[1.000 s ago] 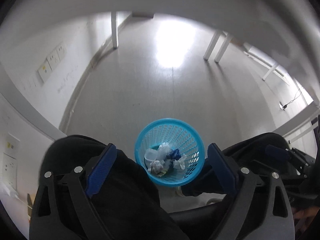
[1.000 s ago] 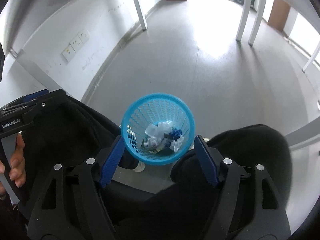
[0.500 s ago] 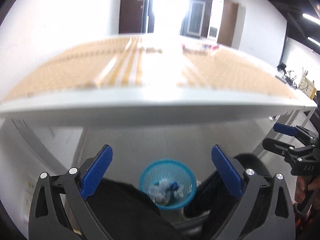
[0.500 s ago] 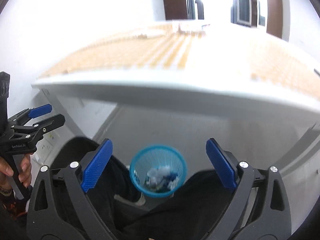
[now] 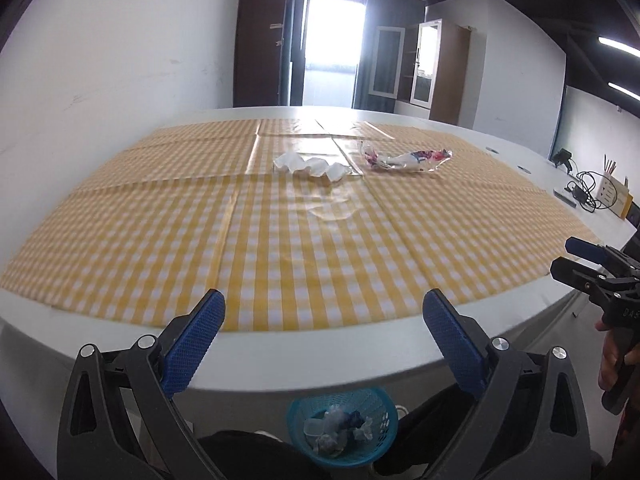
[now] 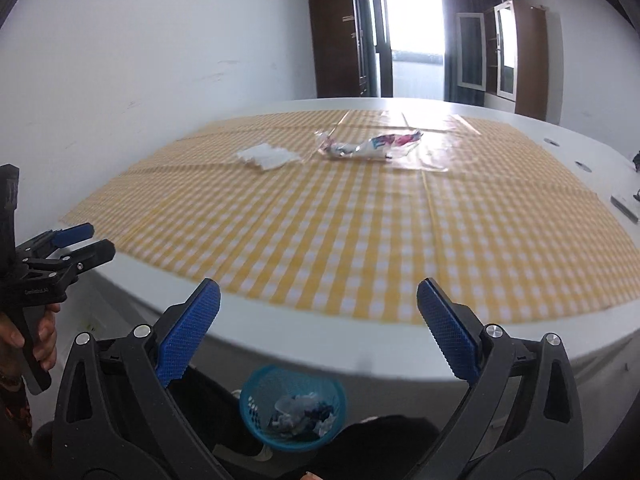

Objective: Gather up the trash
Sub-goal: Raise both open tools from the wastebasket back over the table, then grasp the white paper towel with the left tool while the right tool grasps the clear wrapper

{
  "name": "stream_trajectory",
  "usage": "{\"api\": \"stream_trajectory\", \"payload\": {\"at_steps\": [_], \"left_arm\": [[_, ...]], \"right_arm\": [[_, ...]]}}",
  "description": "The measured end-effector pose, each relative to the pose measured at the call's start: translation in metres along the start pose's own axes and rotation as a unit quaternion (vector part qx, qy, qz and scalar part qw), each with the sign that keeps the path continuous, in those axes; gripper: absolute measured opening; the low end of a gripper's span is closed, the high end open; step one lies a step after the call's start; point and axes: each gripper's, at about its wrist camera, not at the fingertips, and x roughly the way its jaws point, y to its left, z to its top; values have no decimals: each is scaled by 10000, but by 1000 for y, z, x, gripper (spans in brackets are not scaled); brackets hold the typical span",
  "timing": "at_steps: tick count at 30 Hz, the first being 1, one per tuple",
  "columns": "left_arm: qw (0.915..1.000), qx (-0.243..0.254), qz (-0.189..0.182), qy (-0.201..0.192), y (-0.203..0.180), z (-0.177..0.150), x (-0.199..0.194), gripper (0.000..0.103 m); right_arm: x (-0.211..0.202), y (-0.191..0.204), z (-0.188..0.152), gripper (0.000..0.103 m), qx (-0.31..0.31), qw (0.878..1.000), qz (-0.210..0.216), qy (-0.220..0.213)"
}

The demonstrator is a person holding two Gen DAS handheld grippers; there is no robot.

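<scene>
The counter (image 5: 100,320) fills the middle of both views, with a checked cloth (image 5: 304,240) spread on it. On the cloth, toward the upper middle of the frame, a crumpled tissue (image 5: 310,165) lies left of a plastic wrapper (image 5: 404,159), the two near but apart. Below the counter's near edge, at the bottom centre, a basket (image 5: 342,432) stands on the floor with scraps (image 5: 338,426) in it. Cables (image 5: 588,190) lie at the counter's far right edge.
</scene>
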Motion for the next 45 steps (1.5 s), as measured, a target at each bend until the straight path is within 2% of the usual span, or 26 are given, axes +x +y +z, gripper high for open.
{"api": "stream_trajectory", "payload": {"at_steps": [13,17,20,23,27,31,36,38,41,45], "left_arm": [[9990,231,-109,358,0,66,82,97],[9991,-63,-77,420,12,85,105,97],[9977,-440,-216,467,24,100,122,97],[9959,-590,-318,615,30,114,141,97],[9965,-399,-146,722,27,134,169,97],[9950,-131,-187,975,20,155,202,97],[9909,155,-248,1317,19,169,247,97],[9871,241,-331,1546,22,172,267,97],[9849,250,-500,1641,25,175,282,97],[9807,325,-587,1835,26,165,296,92]], "right_arm": [[69,-51,71,94,443,9987,-241,-25],[90,-59,88,94,564,9981,-233,23],[108,-65,101,94,651,9976,-233,57],[124,-70,111,94,695,9973,-203,86],[149,-79,131,94,798,9966,-174,129],[175,-94,149,94,1041,9943,-69,217],[211,-105,168,92,1074,9933,-196,380],[225,-111,172,89,1139,9923,-174,464],[239,-118,168,87,1276,9902,-143,555],[252,-124,164,74,1412,9870,-79,762]]}}
